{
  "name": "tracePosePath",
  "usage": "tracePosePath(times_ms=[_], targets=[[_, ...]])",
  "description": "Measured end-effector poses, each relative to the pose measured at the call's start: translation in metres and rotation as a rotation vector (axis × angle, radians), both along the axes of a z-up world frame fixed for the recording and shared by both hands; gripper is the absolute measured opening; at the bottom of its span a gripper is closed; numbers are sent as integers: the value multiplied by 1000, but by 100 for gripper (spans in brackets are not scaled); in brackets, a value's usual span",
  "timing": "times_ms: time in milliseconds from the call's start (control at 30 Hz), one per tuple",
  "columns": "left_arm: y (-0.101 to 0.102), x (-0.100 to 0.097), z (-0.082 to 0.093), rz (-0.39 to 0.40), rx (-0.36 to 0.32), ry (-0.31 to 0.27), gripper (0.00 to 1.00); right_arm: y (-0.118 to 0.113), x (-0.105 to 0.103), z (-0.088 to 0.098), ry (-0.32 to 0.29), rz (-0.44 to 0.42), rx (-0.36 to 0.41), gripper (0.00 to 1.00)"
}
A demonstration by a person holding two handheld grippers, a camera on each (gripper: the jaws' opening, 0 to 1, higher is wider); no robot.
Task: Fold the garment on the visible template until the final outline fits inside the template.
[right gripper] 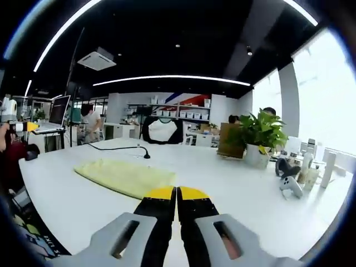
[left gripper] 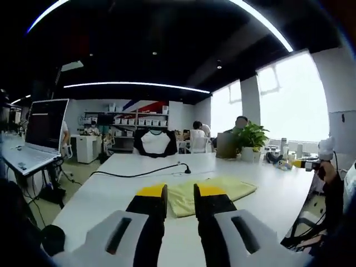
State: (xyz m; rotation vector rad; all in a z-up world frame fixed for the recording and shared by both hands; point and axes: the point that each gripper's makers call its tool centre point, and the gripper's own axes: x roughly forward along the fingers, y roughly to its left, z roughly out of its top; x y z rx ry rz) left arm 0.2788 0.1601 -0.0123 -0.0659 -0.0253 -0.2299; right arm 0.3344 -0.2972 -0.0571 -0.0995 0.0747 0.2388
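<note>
yellow garment flat, potted plant right view

Open office under a dark ceiling with curved light strips. Long white desk; potted plant near bright windows. White shelving lined the far wall; laptop stood at left.

The left tongs are held level and pointed forward, the yellow-tipped jaws parted by a narrow gap with nothing between them. The right tongs are likewise held level, their jaws pressed together and nothing gripped.
</note>
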Motion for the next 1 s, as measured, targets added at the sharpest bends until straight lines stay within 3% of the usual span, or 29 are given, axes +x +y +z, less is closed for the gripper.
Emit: tracePosePath(times_ms=[200,467,633,1000], targets=[[4,1,4,48,2,-17,61,-4,-1,5,-14,-16,-17,8],[8,6,2,73,3,1,100,-11,0,4,-6,-50,-25,25],[10,4,6,90,42,-11,100,-17,1,7,-27,-74,-41,40],[12,-2,9,104,65,-34,100,-13,4,8,-49,-78,-51,60]])
